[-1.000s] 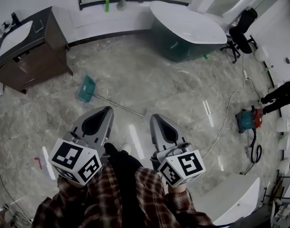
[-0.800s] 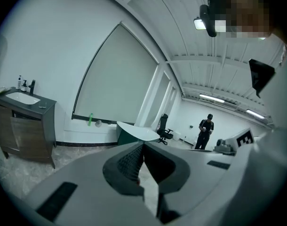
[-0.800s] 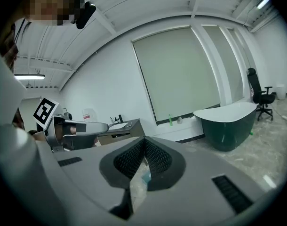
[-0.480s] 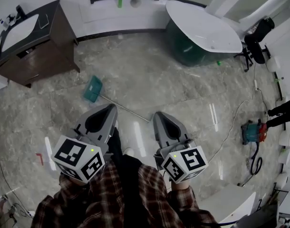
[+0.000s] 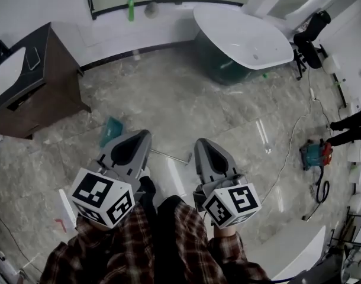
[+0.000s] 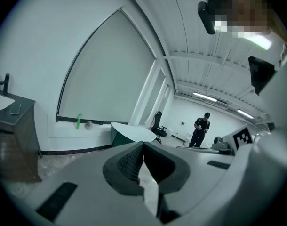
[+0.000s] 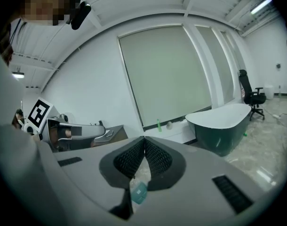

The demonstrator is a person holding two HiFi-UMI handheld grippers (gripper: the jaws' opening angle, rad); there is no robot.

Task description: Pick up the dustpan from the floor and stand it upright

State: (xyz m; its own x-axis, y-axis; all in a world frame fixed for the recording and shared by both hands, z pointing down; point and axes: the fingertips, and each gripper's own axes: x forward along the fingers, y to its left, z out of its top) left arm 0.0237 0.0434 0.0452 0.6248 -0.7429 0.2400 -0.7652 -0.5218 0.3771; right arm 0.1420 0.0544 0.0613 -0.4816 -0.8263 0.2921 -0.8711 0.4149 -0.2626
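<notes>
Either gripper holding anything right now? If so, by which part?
Nothing is held. The left gripper and right gripper both have their jaws shut on nothing. The dustpan lies on the floor ahead of them, untouched.

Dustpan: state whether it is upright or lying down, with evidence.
Lying down: the dustpan lies flat, its handle along the floor.

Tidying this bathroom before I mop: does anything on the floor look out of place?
Yes: the teal dustpan lies flat on the floor near the dark cabinet, its long handle stretched out instead of standing upright.
</notes>
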